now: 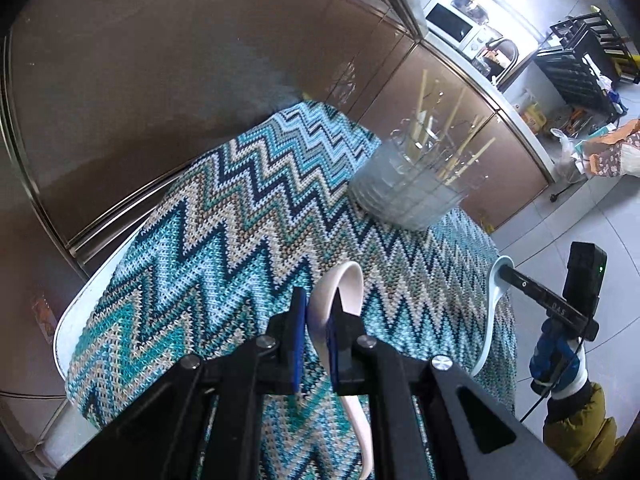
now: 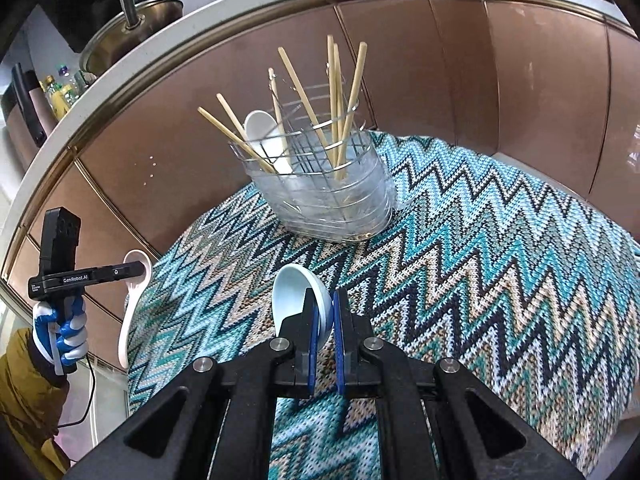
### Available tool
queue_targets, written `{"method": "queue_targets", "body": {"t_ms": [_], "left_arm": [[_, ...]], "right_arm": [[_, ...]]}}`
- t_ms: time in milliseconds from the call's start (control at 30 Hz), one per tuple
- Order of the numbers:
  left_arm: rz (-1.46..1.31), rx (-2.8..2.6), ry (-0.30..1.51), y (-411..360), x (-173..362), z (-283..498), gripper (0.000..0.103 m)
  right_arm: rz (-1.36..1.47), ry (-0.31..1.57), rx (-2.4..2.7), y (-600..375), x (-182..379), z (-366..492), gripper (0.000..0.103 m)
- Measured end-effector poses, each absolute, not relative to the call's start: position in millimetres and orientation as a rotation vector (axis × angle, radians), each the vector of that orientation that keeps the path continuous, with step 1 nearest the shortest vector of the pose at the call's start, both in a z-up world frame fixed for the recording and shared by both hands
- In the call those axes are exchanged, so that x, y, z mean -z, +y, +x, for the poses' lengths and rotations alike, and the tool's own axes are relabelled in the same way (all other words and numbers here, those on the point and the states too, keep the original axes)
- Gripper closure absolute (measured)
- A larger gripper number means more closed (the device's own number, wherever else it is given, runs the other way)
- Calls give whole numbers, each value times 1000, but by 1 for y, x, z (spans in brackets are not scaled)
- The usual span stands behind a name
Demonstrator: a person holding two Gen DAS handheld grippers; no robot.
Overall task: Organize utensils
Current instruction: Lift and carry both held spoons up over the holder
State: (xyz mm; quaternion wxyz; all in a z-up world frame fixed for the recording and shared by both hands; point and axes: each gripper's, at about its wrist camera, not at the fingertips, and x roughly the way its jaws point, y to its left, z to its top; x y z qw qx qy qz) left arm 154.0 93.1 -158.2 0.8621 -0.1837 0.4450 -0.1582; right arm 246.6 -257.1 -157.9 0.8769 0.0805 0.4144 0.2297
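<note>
L tool (image 1: 316,320) pinches pink spoon (image 1: 344,280), R tool (image 2: 324,320) pinches white spoon (image 2: 296,292); both bowls point fwd, handles hang down

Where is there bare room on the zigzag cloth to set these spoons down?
Free: the cloth right of and in front of the clear utensil holder, out to the table edge. Crowded: the holder itself, bristling with chopsticks and a white spoon.

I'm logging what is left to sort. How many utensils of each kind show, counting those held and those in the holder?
Spoons: 3, namely the pink spoon in the left gripper, the blue spoon in the right gripper, and a white spoon in the clear holder.
Chopsticks: about 7, all standing in the holder.
Total: about 10.
</note>
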Motion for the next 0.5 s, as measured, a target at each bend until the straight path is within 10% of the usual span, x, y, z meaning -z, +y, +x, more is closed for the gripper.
{"method": "queue_targets", "body": {"t_ms": [500], "left_arm": [[-382, 350, 846, 75, 120, 129, 94]], "right_arm": [[143, 781, -414, -251, 122, 197, 96]]}}
